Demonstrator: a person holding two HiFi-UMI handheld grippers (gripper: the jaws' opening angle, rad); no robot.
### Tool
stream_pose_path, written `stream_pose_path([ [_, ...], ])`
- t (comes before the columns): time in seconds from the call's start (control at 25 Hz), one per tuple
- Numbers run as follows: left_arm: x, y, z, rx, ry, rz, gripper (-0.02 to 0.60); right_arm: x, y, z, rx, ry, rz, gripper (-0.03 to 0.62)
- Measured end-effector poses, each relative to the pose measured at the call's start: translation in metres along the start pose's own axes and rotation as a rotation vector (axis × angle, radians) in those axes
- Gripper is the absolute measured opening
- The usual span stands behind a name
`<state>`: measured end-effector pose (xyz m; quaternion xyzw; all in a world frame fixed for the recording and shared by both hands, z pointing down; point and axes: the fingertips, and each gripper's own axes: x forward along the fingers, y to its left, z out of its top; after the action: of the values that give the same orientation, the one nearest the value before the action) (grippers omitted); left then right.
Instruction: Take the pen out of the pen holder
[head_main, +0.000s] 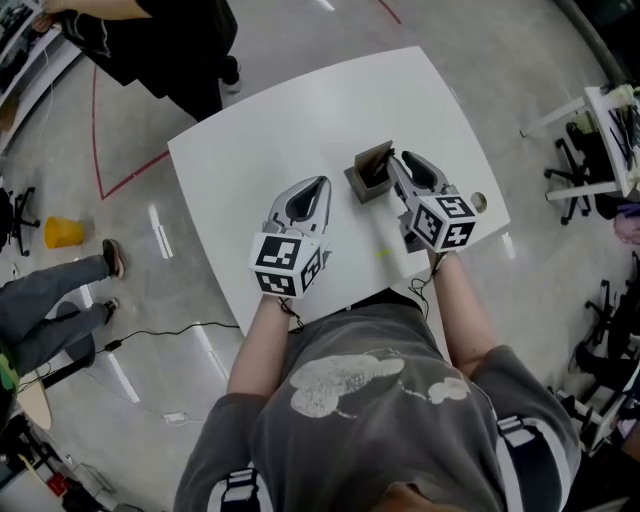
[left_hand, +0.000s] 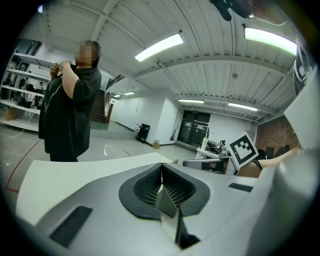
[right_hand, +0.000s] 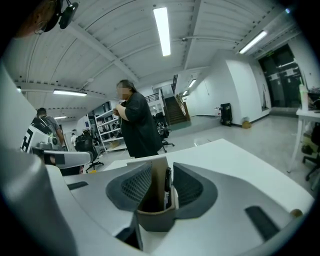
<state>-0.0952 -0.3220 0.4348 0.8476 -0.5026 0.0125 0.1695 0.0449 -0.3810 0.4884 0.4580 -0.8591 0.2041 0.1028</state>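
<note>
A brown pen holder (head_main: 370, 172) stands on the white table (head_main: 300, 110), right of its middle. In the right gripper view the pen holder (right_hand: 155, 216) fills the gap between the jaws, and a black pen (right_hand: 167, 186) stands upright in it. My right gripper (head_main: 398, 160) (right_hand: 162, 170) is open, with a pad on each side of the holder and neither seen pressing on it. My left gripper (head_main: 322, 186) (left_hand: 161, 176) rests low over the table left of the holder, shut with nothing in it.
A person in black (head_main: 170, 40) (right_hand: 135, 125) stands at the table's far left corner. A small round thing (head_main: 478, 202) lies near the right edge. Another person's legs (head_main: 60, 290) and a yellow object (head_main: 62, 232) are on the floor at left, and chairs stand at right.
</note>
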Motion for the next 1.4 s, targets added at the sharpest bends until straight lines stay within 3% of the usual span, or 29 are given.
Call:
stream_pose_path([
  [0.28,0.013,0.006,-0.009,-0.023,0.026,0.052,0.009,0.021,-0.012,-0.015,-0.004,0.067,0.050,0.132],
  [0.56,0.020,0.001,-0.011,-0.031,0.027,0.076,0.009,0.022,-0.012,-0.017,-0.010,0.044,0.095,0.130],
  [0.72,0.020,-0.002,-0.018,-0.032,0.039,0.075,0.009,0.021,-0.014,-0.023,0.000,0.044,0.099,0.053],
  [0.88,0.017,-0.005,-0.021,-0.034,0.044,0.069,0.009,0.017,-0.013,-0.023,-0.004,0.039,0.093,0.048],
  [1.4,-0.011,-0.003,-0.006,-0.006,-0.007,0.024,0.009,-0.029,0.012,0.028,-0.066,-0.137,0.034,0.048],
])
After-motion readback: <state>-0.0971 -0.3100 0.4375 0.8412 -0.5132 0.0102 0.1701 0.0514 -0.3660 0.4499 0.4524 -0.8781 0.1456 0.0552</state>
